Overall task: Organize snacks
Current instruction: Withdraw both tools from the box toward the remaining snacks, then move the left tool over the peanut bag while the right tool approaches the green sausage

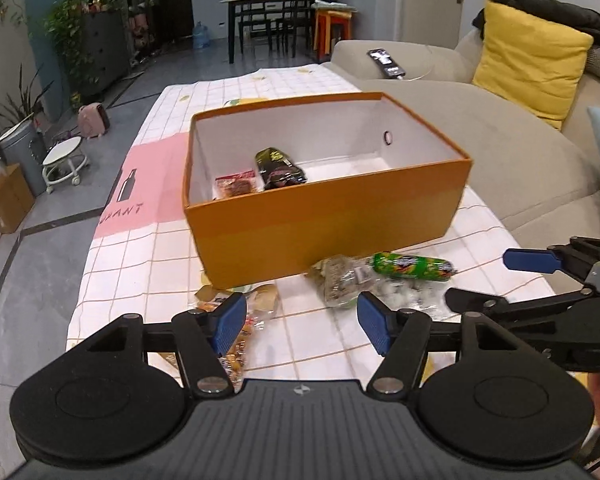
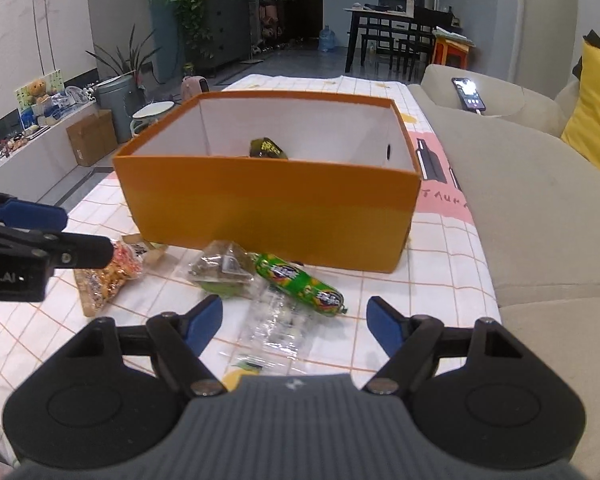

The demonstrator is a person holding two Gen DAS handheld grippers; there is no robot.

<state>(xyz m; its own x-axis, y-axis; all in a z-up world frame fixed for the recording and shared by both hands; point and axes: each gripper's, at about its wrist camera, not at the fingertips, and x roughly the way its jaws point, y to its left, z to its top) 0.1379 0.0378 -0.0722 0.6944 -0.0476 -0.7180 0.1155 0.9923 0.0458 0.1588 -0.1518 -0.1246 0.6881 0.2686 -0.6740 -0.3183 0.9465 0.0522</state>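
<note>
An orange open box [image 1: 324, 232] stands on the checked tablecloth; a dark green packet [image 1: 280, 168] and a red packet [image 1: 236, 186] lie inside. Loose snacks lie in front of it: a green tube packet [image 1: 414, 266], a clear pack of brownish snack [image 1: 340, 280] and an orange-yellow bag [image 1: 240, 336]. My left gripper [image 1: 302, 324] hovers open above them, with nothing between its pads. In the right wrist view my right gripper [image 2: 294, 324] is open over a clear crinkled bag [image 2: 276, 320], near the green tube [image 2: 300, 284]. The left gripper [image 2: 88, 236] sits above the orange snack bag [image 2: 108, 276].
A beige sofa [image 1: 520, 152] with a yellow cushion [image 1: 532, 60] and a phone [image 1: 386, 62] runs along the table's right side. The table's left edge drops to the floor, where a white stool [image 1: 64, 160] and a grey bin [image 1: 24, 152] stand.
</note>
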